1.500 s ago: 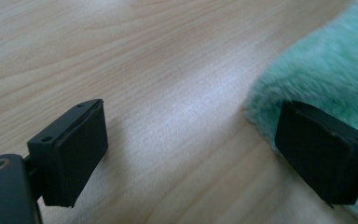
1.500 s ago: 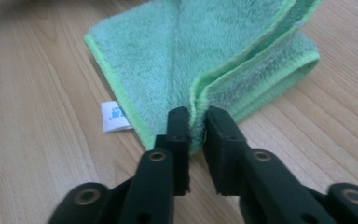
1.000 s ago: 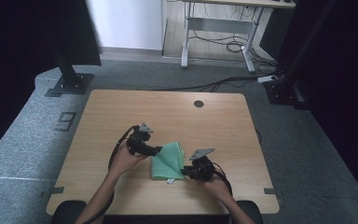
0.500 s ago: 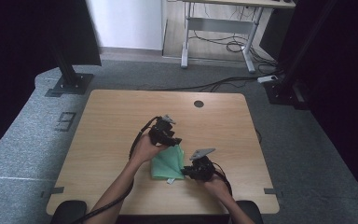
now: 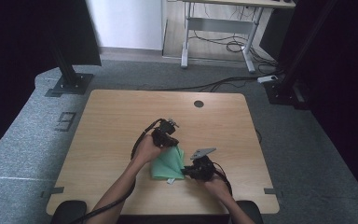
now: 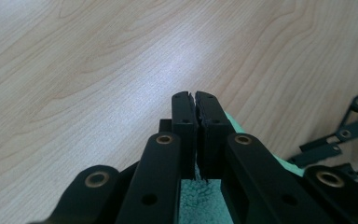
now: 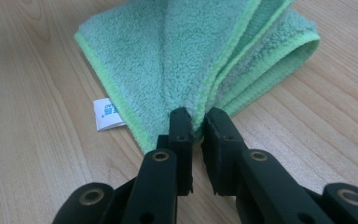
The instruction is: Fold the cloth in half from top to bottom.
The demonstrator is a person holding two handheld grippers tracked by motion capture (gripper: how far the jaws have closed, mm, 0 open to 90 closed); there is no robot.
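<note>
High view: one folded green cloth (image 5: 168, 163) lies near the front edge of the one wooden table (image 5: 112, 121), gripped by two grippers. The right gripper (image 7: 193, 122) pinches a corner; the left gripper (image 6: 195, 105), jaws just closed, nips the far edge. Pulling apart risks the thin bite slipping free.

Light: even, from overhead, counter (image 5: 121, 121) evenly lit | Surround: dark at left and right of high view, bright floor strip at top | Glare: pale sheen on wood ahead of left gripper (image 6: 195, 100) | Focus: near jaws soft, green cloth (image 7: 191, 51) pile crisp | Shadows: faint, short.
</note>
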